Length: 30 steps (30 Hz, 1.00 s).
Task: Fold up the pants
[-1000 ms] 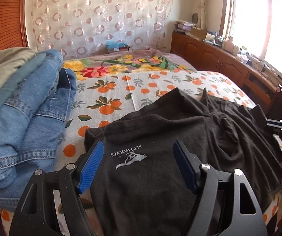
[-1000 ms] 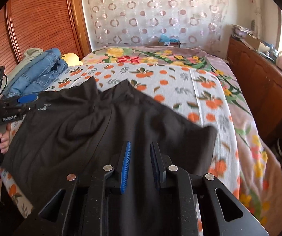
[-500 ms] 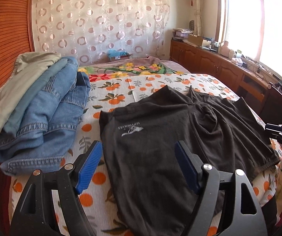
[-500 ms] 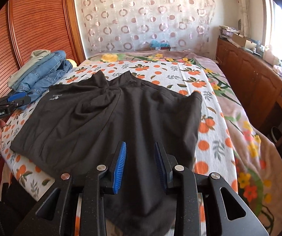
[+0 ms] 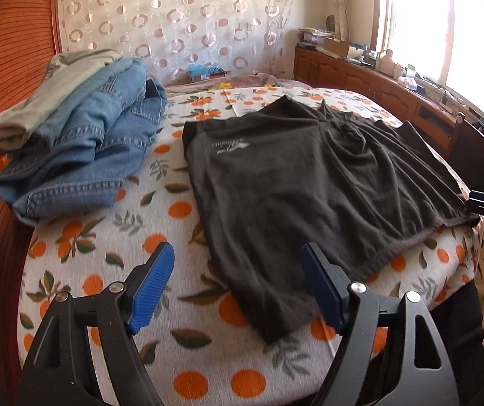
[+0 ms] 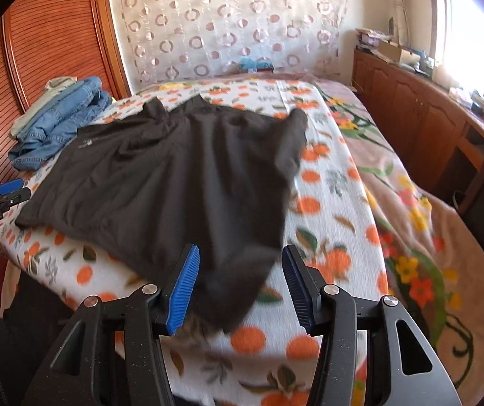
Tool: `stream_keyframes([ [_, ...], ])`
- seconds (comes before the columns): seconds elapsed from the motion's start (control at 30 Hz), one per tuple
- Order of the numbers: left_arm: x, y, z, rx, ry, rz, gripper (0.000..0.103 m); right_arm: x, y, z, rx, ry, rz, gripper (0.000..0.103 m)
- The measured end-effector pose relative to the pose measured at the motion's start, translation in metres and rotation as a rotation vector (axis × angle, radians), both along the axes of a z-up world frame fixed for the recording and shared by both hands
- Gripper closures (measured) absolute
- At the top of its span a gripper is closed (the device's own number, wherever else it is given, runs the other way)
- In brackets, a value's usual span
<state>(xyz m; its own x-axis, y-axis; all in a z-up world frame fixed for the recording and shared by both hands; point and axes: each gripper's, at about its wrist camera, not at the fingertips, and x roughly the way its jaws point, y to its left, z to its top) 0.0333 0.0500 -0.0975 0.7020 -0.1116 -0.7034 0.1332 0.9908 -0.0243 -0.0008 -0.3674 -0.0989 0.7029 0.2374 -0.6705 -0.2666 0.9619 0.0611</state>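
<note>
Stack of folded jeans [image 5: 79, 149] at bed's [image 5: 174, 365] left edge. Dark pants [image 5: 309, 182] spread flat mid-bed, hem overhanging near edge. Left claw [image 5: 238, 287] released, hovering over hem; right claw [image 6: 240, 287] opening, cloth loose between pads. Bare bedspread right.

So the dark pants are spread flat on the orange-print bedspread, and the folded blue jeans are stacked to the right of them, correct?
Not quite. The dark brown pants do lie spread on the orange-print bedspread, but the folded blue denim jeans sit to their left, by the wooden headboard. Both wrist views show this, the left wrist view most clearly.
</note>
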Motion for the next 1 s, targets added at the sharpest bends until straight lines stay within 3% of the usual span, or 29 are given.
stream_keyframes([
  [0.27,-0.015,0.005,-0.015,-0.047,0.042,0.011,0.026,-0.006,-0.006,-0.003,0.044,0.033,-0.015,0.05],
  [0.47,-0.018,0.003,-0.019,-0.076,0.055,-0.006,0.043,-0.007,-0.005,-0.004,0.062,0.032,-0.016,0.051],
  [0.67,-0.02,0.0,-0.019,-0.098,0.055,-0.025,0.062,-0.008,-0.004,-0.008,0.054,0.032,-0.01,0.065],
  [0.83,-0.022,-0.004,-0.018,-0.107,0.053,-0.051,0.084,-0.007,-0.002,-0.01,0.054,0.033,0.014,0.089],
  [1.0,-0.025,0.002,-0.011,-0.122,0.036,-0.046,0.093,-0.006,-0.007,-0.005,0.063,0.035,0.019,0.094],
])
